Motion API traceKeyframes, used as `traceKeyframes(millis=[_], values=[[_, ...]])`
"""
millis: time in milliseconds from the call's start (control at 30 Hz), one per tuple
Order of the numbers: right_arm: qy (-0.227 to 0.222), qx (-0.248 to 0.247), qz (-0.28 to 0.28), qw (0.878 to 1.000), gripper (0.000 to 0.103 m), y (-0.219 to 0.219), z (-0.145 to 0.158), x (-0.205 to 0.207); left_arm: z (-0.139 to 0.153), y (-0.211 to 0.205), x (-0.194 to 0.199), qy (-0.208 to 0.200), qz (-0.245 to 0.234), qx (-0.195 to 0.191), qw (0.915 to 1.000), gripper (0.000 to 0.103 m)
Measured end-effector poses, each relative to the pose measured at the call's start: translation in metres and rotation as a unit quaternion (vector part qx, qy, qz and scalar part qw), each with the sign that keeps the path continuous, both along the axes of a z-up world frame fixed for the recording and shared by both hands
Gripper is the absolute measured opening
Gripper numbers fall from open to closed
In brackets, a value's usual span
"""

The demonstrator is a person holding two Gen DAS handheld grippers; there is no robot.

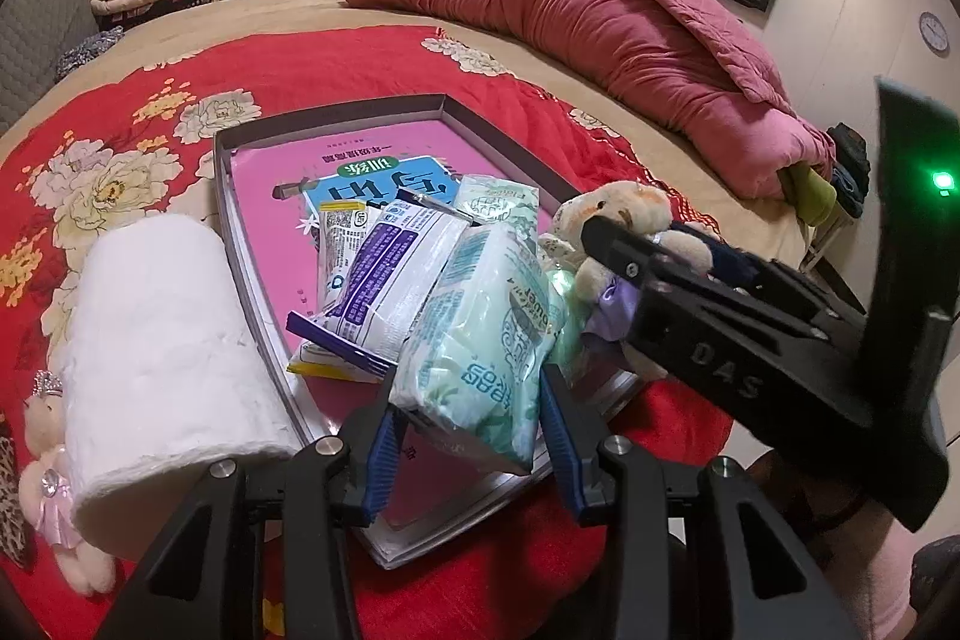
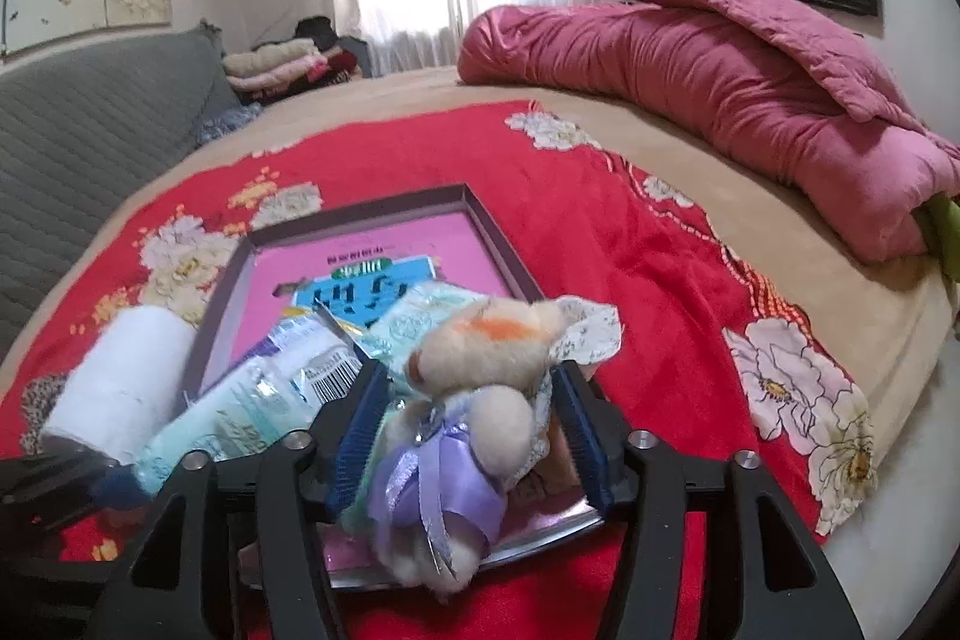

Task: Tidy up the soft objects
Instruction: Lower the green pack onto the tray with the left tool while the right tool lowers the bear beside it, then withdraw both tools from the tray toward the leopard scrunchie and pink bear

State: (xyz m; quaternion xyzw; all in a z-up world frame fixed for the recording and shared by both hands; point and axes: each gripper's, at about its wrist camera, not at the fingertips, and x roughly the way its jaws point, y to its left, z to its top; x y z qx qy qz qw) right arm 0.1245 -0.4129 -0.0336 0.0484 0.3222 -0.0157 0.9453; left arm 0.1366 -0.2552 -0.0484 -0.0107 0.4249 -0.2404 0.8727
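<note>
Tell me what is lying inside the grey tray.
In the grey tray: a pink book, a purple-and-white packet, two green tissue packs, with a plush bear at its edge. The packs hide most of the book's cover.

Red floral blanket (image 2: 600,244); lilac-ribboned cream plush bear (image 2: 480,400).

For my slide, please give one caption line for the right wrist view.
Right gripper open around a plush bear with purple bow, above the tray on the red blanket.

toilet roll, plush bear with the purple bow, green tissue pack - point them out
toilet roll (image 1: 162,334), left wrist view, its white side
plush bear (image 2: 486,346), right wrist view, its head
green tissue pack (image 1: 480,340), left wrist view, its printed face
</note>
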Motion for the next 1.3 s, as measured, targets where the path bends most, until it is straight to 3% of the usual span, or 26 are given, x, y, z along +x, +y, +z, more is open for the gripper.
traceKeyframes(millis=[100, 400, 600, 1300], values=[[-0.018, 0.011, 0.008, 1.0, 0.071, -0.002, 0.01, -0.006, 0.0, -0.001, 0.0, 0.001, 0.001, 0.003, 1.0, 0.044], [-0.038, 0.0, -0.026, 0.999, 0.073, -0.014, 0.027, -0.029, 0.004, 0.0, -0.001, 0.002, 0.003, 0.001, 1.0, 0.051], [-0.044, 0.005, -0.056, 0.997, 0.074, -0.025, 0.034, -0.039, 0.018, 0.0, -0.006, -0.026, -0.002, 0.002, 0.9997, 0.064], [-0.09, -0.016, -0.004, 0.996, 0.077, 0.028, 0.086, -0.067, 0.06, 0.058, -0.022, -0.05, 0.059, -0.009, 0.997, 0.066]])
